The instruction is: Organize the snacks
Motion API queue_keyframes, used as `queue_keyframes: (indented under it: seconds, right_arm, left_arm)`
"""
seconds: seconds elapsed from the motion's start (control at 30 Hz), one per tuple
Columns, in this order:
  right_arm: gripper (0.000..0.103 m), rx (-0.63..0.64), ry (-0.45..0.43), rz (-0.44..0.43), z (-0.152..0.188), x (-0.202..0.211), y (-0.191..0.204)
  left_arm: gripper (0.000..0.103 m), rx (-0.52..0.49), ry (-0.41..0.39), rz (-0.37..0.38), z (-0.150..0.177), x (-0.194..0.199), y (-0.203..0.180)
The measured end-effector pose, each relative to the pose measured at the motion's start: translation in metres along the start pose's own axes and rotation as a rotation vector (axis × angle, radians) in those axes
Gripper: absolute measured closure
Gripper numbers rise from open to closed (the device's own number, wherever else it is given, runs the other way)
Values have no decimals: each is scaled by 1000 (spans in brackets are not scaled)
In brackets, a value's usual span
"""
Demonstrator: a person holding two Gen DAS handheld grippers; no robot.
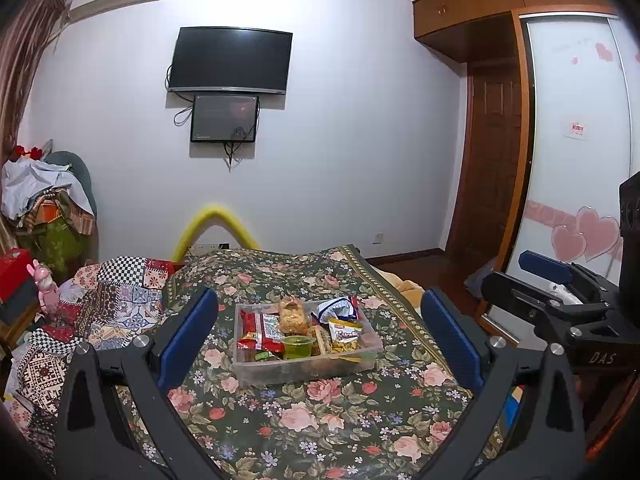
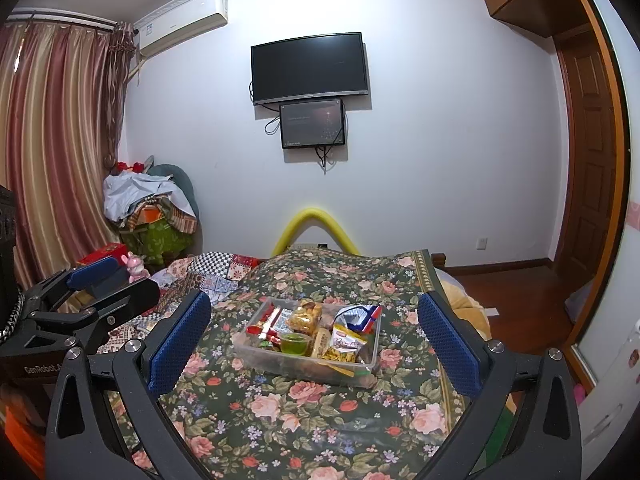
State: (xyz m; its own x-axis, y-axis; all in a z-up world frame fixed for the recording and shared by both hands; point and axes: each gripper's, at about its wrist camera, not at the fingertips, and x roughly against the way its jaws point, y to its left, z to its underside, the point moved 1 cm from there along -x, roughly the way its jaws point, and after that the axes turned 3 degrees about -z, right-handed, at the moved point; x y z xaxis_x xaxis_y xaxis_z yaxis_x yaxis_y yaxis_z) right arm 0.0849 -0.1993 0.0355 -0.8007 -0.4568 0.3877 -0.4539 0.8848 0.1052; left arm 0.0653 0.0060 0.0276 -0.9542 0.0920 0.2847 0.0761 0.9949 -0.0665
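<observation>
Wall-mounted TV [image 2: 309, 67], small screen [image 2: 312, 123] below; striped curtain [image 2: 52, 144] left.

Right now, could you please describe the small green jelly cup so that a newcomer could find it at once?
Start at the floral dark-green tablecloth and find the clear plastic rectangular bin of snacks on it. The small translucent green jelly cup sits against the bin's near wall, between the red wrapper and the yellow-and-white snack bag. It is the only green, round cup among flat packets.

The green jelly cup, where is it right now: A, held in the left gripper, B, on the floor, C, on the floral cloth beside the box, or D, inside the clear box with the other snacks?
D: the green jelly cup sits inside the clear box among the snack packets, against its near wall, and both grippers are open and empty.
</observation>
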Motion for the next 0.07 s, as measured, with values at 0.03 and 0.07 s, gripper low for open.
queue_keyframes:
  seconds: [0.03, 0.07]
  right_arm:
    - [0, -1, 1, 0, 0, 0, 0]
    - [0, -1, 1, 0, 0, 0, 0]
  left_arm:
    - [0, 2, 2, 1, 0, -1, 0]
    - [0, 4, 5, 0, 0, -2, 1]
